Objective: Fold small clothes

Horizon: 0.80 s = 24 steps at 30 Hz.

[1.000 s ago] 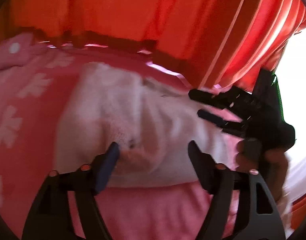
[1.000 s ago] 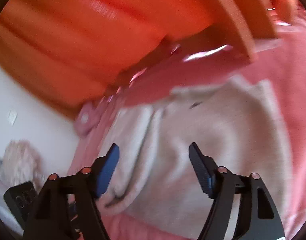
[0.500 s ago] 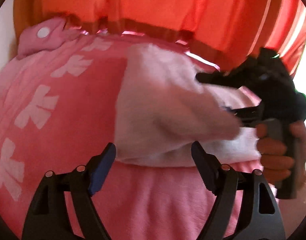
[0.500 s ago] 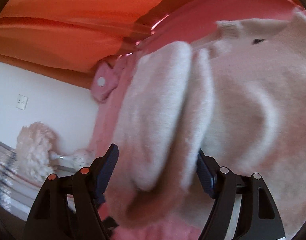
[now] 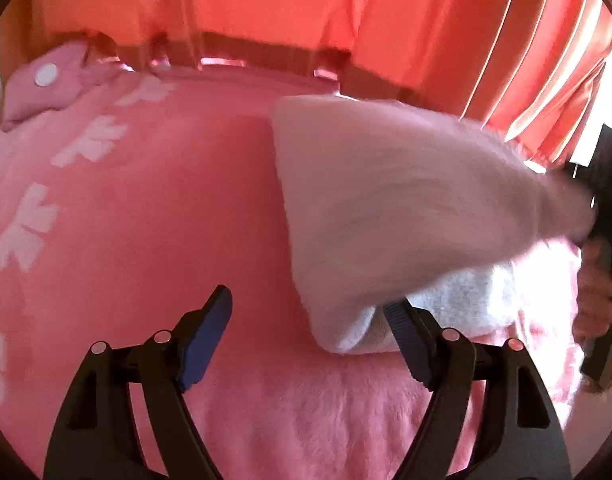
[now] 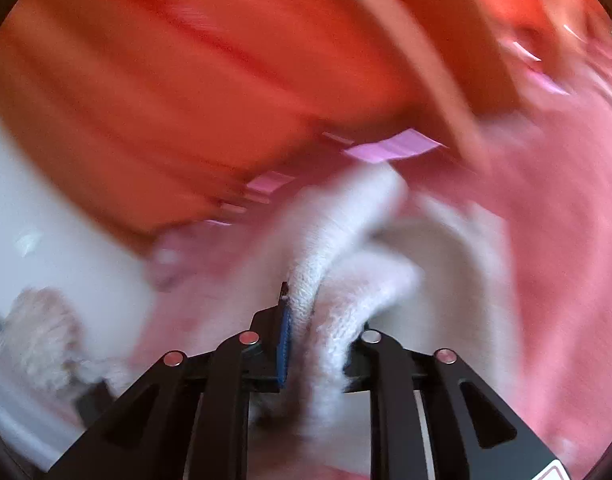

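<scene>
A small white fleecy garment (image 5: 406, 216) lies on a pink blanket (image 5: 154, 208), its upper layer lifted and drawn over to the right. My left gripper (image 5: 306, 336) is open and empty, low over the blanket at the garment's near left corner; its right finger touches the cloth edge. My right gripper (image 6: 318, 320) is shut on a bunched fold of the garment (image 6: 338, 264) and shows in the left wrist view (image 5: 602, 240) at the far right, held in a hand.
Orange-red curtains (image 5: 306, 8) hang behind the bed. A pink cushion with a white button (image 5: 46, 80) lies at the back left. The blanket has white bow patterns (image 5: 26, 228) on the left. A white wall (image 6: 46, 208) and a fluffy object (image 6: 38, 332) lie left.
My right gripper has closed on the garment's fold and pulled it up and to the right. The left gripper has stayed open and the garment now sits to its right.
</scene>
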Each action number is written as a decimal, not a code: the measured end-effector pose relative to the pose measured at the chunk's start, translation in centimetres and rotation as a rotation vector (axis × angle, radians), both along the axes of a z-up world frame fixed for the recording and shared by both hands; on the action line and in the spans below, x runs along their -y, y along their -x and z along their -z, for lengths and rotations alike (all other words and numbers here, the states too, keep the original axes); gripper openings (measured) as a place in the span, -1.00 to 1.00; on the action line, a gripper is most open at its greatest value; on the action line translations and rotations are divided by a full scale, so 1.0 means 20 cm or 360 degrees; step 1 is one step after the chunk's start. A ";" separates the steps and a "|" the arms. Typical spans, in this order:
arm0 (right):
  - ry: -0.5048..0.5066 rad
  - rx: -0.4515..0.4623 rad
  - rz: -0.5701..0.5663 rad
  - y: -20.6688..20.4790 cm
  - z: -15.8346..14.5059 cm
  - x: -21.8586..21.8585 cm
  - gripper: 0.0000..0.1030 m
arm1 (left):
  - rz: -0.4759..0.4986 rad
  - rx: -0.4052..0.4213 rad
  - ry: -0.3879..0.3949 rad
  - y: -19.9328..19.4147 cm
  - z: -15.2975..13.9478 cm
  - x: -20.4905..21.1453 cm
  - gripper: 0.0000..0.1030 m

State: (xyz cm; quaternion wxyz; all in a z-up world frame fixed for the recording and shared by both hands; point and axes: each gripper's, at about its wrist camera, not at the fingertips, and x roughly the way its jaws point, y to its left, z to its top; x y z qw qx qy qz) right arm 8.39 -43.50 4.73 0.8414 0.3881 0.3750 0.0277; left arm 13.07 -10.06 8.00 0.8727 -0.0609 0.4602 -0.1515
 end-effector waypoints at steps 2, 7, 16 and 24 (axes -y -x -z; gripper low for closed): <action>-0.0151 -0.0234 0.0112 0.01 0.18 0.13 -0.60 | -0.0006 -0.0065 0.0004 -0.02 0.06 0.05 0.45; -0.0058 0.0062 0.0273 0.13 -0.01 0.17 -0.20 | -0.0002 -0.0048 0.0036 0.01 0.02 0.10 0.42; 0.0039 -0.0069 0.0026 0.02 0.04 0.02 0.07 | -0.0035 -0.0162 -0.0052 -0.07 0.16 0.05 0.21; 0.0029 0.0255 0.0043 0.18 -0.12 0.01 -0.90 | -0.0050 -0.0209 -0.0051 -0.06 0.13 0.00 -0.15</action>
